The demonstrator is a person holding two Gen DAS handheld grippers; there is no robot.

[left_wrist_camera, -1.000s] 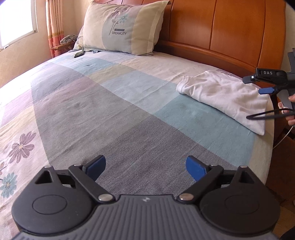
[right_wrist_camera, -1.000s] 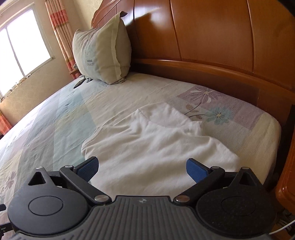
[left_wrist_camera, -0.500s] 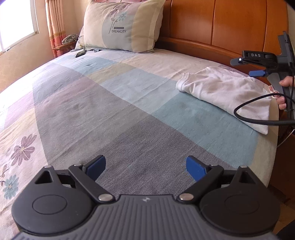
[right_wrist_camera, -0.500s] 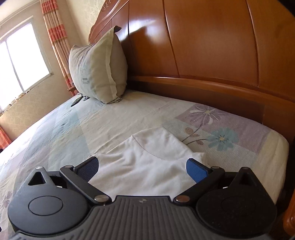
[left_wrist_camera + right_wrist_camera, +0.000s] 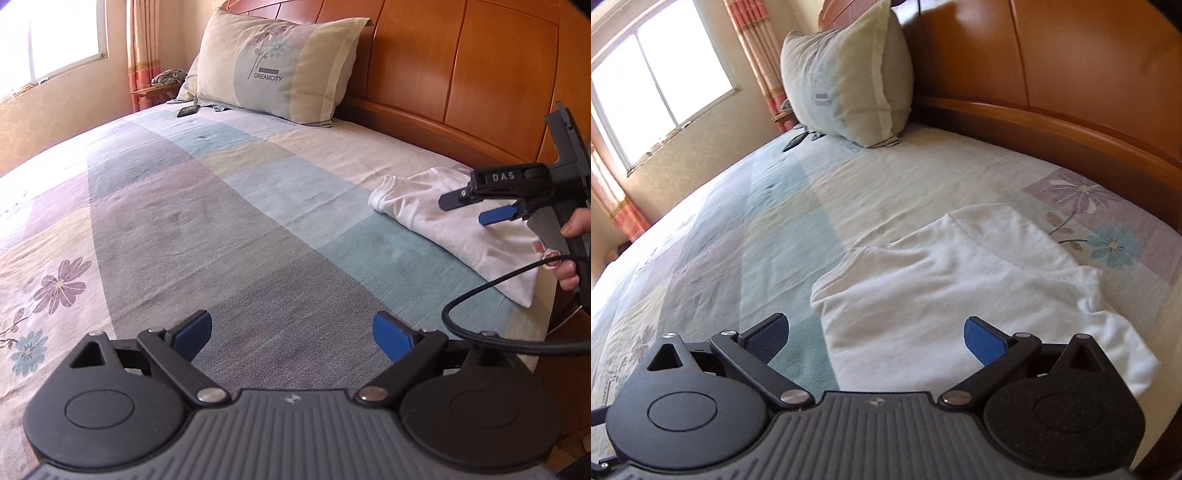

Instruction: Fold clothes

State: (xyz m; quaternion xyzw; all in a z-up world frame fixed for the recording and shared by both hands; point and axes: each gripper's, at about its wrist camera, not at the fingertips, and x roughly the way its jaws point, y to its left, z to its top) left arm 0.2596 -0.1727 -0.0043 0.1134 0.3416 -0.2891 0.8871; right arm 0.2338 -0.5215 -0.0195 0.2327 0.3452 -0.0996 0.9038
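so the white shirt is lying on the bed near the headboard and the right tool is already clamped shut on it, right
Not quite. The white shirt does lie on the bed near the headboard, but the right tool is open and holds nothing. The right wrist view shows its blue fingers spread wide above the fabric.

The headboard [image 5: 461, 62] is glossy varnished wood. The bedsheet [image 5: 221, 206] is matt woven cloth with a printed flower pattern. The white T-shirt [image 5: 942, 288] looks like soft, matt knit. The left claw [image 5: 291, 332] is matt black plastic with ribbed grey housing, blue pads [image 5: 388, 334] and shiny metal rivets [image 5: 208, 395]. The pillow [image 5: 273, 62] is matt cotton-like cloth.
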